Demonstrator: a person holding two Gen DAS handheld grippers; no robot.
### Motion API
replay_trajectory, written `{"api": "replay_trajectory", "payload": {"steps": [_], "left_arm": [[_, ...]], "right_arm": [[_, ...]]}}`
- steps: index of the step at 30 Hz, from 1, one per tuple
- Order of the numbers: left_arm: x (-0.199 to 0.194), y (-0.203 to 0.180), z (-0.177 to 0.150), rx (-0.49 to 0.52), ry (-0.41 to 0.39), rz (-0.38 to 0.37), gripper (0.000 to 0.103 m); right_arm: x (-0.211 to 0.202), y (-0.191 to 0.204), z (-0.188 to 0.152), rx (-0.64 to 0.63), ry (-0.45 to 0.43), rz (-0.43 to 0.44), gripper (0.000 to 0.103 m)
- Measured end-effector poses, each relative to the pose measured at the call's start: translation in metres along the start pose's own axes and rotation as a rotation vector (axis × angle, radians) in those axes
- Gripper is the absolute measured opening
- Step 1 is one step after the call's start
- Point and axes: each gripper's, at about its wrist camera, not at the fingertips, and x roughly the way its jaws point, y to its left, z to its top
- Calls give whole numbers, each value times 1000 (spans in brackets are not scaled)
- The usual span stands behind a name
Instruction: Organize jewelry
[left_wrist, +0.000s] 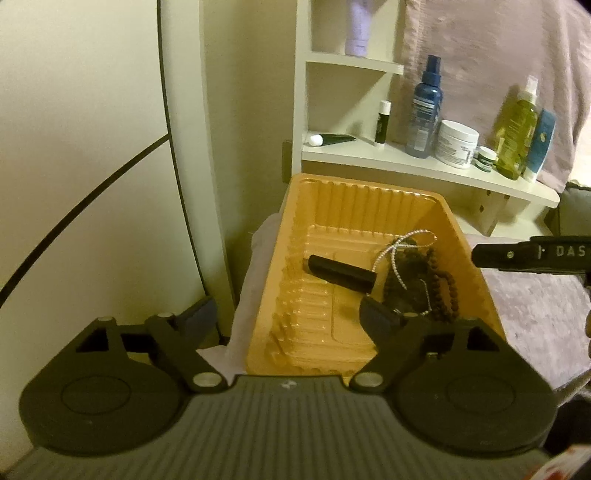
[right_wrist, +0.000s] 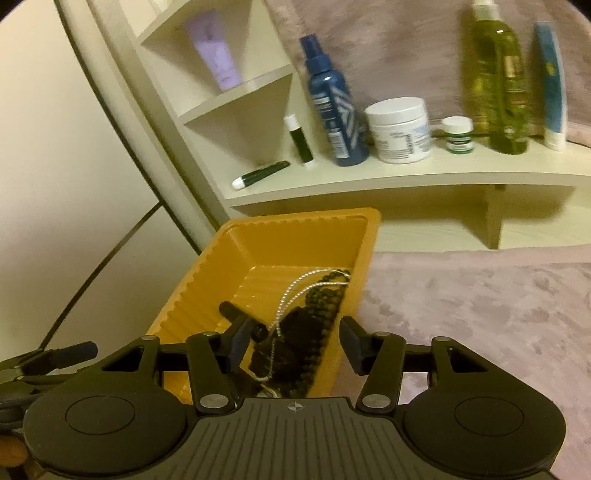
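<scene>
An orange ribbed plastic tray (left_wrist: 369, 188) sits on a soft surface and holds a black tube (left_wrist: 340, 275), a dark bead necklace (left_wrist: 439, 280) and a thin pearl chain (left_wrist: 395, 266). My left gripper (left_wrist: 288, 312) hovers over the tray's near end, open wide, with nothing between its pads. A finger (left_wrist: 498, 254) of the right gripper reaches in from the right. In the right wrist view the right gripper (right_wrist: 297, 339) stands open above the bead necklace (right_wrist: 321, 306) and pearl chain (right_wrist: 291, 295), beside the black tube (right_wrist: 231, 308), inside the tray (right_wrist: 306, 218). Its pads press on nothing.
Behind the tray a cream shelf (right_wrist: 369, 177) carries a blue spray bottle (right_wrist: 332, 110), a white jar (right_wrist: 400, 129), a yellow-green bottle (right_wrist: 498, 81) and small tubes. A pinkish plush cover (right_wrist: 480, 314) spreads to the right. A wall stands close on the left.
</scene>
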Motion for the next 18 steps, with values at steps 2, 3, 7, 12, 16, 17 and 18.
{"api": "replay_trajectory", "payload": {"steps": [2, 3, 7, 12, 16, 17, 18], "left_arm": [[-3, -3, -1, 4, -2, 0, 90], [-5, -5, -1, 6, -2, -1, 91], [-14, -11, -2, 11, -6, -9, 99], [-25, -22, -4, 32, -2, -20, 103], [-32, -32, -7, 48, 1, -25, 103], [-34, -35, -8, 54, 1, -27, 103], [-35, -37, -8, 58, 2, -26, 103]], "right_arm": [[-7, -4, -2, 9, 2, -9, 56], [-10, -6, -3, 15, 2, -15, 56], [-26, -13, -9, 31, 10, -28, 59], [-46, -16, -15, 13, 13, -80, 72], [-64, -20, -20, 3, 15, -125, 78], [-68, -22, -22, 2, 16, -138, 78], [-72, -24, -24, 3, 17, -150, 79]]}}
